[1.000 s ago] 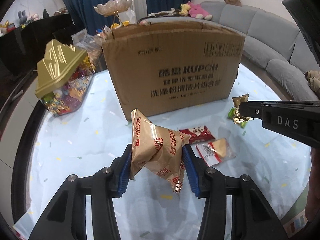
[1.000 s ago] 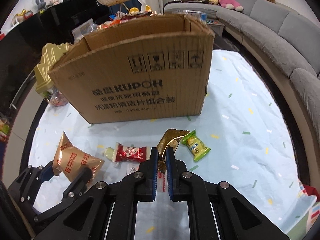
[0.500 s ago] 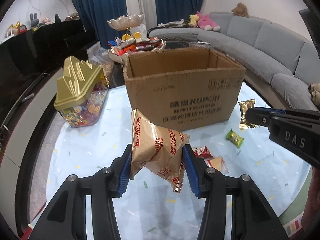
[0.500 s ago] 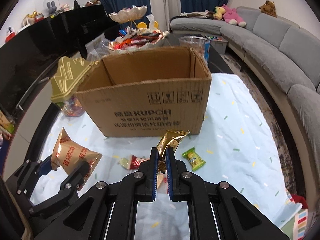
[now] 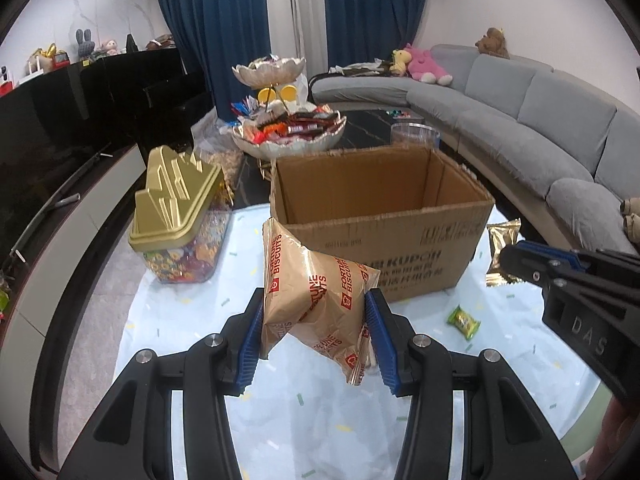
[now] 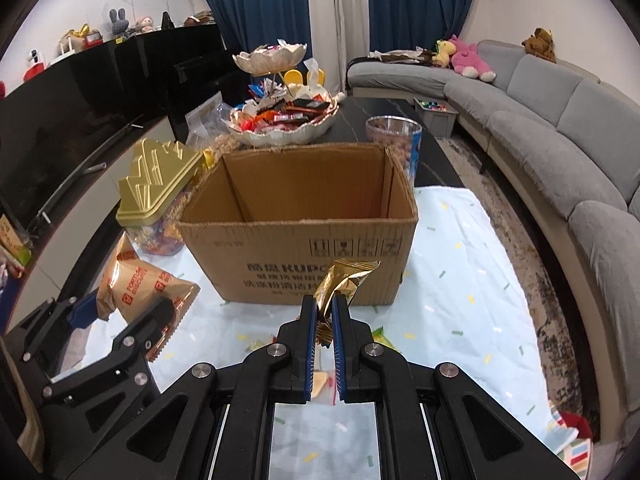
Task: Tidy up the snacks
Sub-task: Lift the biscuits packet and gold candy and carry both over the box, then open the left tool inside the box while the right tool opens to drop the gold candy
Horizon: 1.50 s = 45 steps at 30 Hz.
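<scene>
Snacks are up in the air in front of the open box [image 6: 296, 236]. The left gripper [image 5: 316, 332] squeezes a biscuit bag [image 5: 316, 300]. The right gripper [image 6: 324, 316] pinches a gold packet [image 6: 344, 280]. A green candy [image 5: 463, 321] lies on the cloth [image 5: 300, 432].

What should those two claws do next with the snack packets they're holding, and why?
Probably carry both forward over the open cardboard box and let go. The left claw grips a biscuit bag, the right claw pinches a gold packet, both lifted clear of the table, and the box just ahead looks empty.
</scene>
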Available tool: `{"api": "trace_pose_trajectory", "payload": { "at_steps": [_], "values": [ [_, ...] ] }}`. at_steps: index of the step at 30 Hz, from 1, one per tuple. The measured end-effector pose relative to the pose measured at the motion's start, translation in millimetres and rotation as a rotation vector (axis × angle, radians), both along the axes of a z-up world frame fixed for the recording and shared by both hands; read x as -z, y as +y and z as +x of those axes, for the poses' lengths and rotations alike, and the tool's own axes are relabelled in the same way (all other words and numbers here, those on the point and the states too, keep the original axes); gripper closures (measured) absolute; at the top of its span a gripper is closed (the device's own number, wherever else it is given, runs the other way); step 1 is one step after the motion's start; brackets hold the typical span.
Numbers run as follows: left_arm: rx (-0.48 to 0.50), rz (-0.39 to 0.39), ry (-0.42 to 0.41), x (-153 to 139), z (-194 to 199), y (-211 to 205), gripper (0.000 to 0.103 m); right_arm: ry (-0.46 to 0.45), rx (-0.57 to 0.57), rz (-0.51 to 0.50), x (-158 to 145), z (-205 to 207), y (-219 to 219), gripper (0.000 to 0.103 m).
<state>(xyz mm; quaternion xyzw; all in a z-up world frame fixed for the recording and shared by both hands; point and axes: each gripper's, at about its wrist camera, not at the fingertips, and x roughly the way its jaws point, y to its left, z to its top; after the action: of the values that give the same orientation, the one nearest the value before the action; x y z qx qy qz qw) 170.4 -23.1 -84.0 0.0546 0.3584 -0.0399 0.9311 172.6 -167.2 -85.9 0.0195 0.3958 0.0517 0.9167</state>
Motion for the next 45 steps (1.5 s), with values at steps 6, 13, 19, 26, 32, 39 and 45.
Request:
{"api": "trace_pose_trajectory", "payload": {
  "at_steps": [6, 13, 19, 26, 32, 39, 45],
  "values": [
    [-0.004, -0.024, -0.017, -14.8, 16.8, -1.4, 0.055, -0.038, -0.008, -0.015, -18.2, 11.7, 2.1, 0.094],
    [-0.007, -0.045, -0.037, -28.6, 43.8, -2.5, 0.055, -0.077, -0.020, -0.041, -35.4, 36.0, 4.7, 0.094],
    [-0.007, -0.052, -0.047, -36.8, 68.5, -4.2, 0.055, -0.105, -0.026, -0.061, -46.7, 56.9, 5.0, 0.094],
    [-0.009, -0.066, -0.038, -36.6, 89.9, -6.0, 0.055, -0.127, -0.032, -0.082, -52.9, 77.1, 6.0, 0.094],
    [-0.017, -0.076, -0.022, -30.7, 106.1, -4.3, 0.055, -0.134, -0.035, -0.098, -52.6, 92.1, 7.2, 0.094],
    [-0.015, -0.077, 0.000, -20.2, 126.1, -6.8, 0.055, -0.123, -0.035, -0.100, -44.5, 106.9, 7.2, 0.094],
    [-0.013, -0.075, 0.016, -11.0, 140.6, -8.2, 0.055, -0.104, -0.028, -0.093, -33.5, 120.9, 5.6, 0.094]
  ]
}}
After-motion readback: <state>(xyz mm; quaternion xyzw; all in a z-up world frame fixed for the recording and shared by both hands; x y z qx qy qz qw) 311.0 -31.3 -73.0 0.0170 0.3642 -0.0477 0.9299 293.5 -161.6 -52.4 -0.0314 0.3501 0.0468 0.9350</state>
